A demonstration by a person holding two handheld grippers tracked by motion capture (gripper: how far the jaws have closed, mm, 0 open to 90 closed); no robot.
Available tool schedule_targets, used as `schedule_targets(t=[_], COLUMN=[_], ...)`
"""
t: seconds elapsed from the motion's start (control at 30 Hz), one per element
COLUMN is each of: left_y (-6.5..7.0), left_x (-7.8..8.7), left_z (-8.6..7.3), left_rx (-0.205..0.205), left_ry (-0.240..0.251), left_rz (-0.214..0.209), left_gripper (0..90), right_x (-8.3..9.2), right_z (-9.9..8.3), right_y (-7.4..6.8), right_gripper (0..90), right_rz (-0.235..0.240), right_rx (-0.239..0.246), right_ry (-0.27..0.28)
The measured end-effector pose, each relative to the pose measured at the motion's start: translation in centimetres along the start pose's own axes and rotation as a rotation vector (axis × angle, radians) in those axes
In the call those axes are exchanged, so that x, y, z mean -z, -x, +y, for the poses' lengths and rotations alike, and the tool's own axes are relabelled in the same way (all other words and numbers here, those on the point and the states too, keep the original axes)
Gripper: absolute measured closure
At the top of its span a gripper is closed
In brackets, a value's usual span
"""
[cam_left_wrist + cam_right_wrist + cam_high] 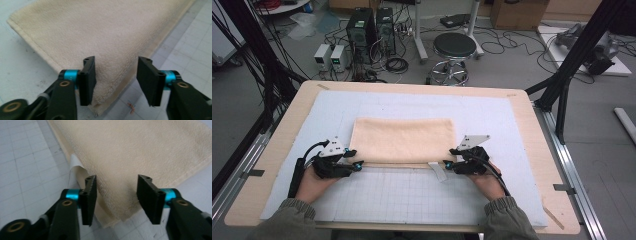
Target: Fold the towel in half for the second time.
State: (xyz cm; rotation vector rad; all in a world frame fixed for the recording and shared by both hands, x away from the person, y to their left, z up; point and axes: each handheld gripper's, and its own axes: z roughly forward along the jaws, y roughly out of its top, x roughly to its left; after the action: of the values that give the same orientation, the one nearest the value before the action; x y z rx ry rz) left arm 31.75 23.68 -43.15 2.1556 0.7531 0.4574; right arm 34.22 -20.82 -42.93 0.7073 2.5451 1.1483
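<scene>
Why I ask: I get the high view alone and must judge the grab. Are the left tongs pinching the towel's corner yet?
Observer: No. The left tongs stand open astride the towel at its near corner, not clamped on it.
Operator: And the right tongs?
Observer: The right tongs are open too, astride the other near corner, with a white label sticking out beside one jaw.
Operator: Anything loose nearby?
Observer: A small reddish thread lies on the mat by the left tongs' corner.
</scene>
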Motion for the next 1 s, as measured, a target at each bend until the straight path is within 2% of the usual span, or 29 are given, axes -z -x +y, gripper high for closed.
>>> schedule_targets(t=[0.1, 0.17, 0.23, 0.3, 0.43, 0.5, 0.57, 0.6, 0.67, 0.77, 0.87, 0.93, 1.0], left_y=[-0.2, -0.3, -0.3, -0.4, -0.5, -0.5, -0.5, -0.5, -0.5, -0.3, -0.3, -0.2, -0.2], left_x=[-0.2, -0.2, -0.2, 0.0, 0.6, 1.1, 1.3, 1.3, 1.5, 2.1, 1.9, 1.3, 0.9], left_z=[-0.1, -0.1, 0.0, 0.0, 0.1, 0.1, 0.1, 0.0, -0.1, 0.3, 0.7, 0.9, 0.8], left_rx=[0.004, 0.000, 0.007, 0.015, 0.024, 0.025, 0.026, 0.033, 0.055, 0.055, 0.070, 0.069, 0.065], left_ry=[-0.005, -0.004, 0.003, 0.014, 0.038, 0.054, 0.039, 0.029, 0.038, 0.092, 0.115, 0.107, 0.077], left_rz=[0.015, 0.025, 0.029, 0.036, 0.040, 0.044, 0.037, 0.029, 0.008, 0.012, 0.010, 0.014, 0.017], left_gripper=[66.2, 72.7, 77.9, 80.9, 81.7, 81.8, 80.5, 77.5, 63.1, 56.3, 57.2, 61.0, 64.3], right_x=[-0.4, -0.5, -0.3, 0.0, 1.0, 1.4, 1.5, 1.5, 1.4, 2.2, 2.1, 1.2, -0.1], right_z=[-0.2, -0.2, -0.1, 0.2, 0.7, 0.9, 0.8, 0.7, 0.6, 1.1, 1.8, 1.9, 1.7], right_y=[0.0, 0.1, 0.3, 0.1, -0.3, -0.5, -0.9, -1.0, -1.1, -1.3, -1.3, -1.2, -1.0], right_gripper=[68.0, 77.3, 81.6, 83.0, 83.1, 83.0, 81.7, 78.3, 67.3, 65.1, 65.5, 65.5, 65.5], right_rz=[-0.007, -0.004, 0.013, 0.007, -0.008, 0.000, 0.026, 0.040, 0.068, 0.067, 0.069, 0.075, 0.087], right_rx=[0.023, 0.024, 0.011, 0.031, 0.046, 0.047, 0.053, 0.051, 0.031, 0.033, 0.023, 0.012, 0.001], right_ry=[-0.017, -0.009, 0.008, 0.021, 0.063, 0.079, 0.065, 0.047, 0.020, 0.100, 0.135, 0.118, 0.066])
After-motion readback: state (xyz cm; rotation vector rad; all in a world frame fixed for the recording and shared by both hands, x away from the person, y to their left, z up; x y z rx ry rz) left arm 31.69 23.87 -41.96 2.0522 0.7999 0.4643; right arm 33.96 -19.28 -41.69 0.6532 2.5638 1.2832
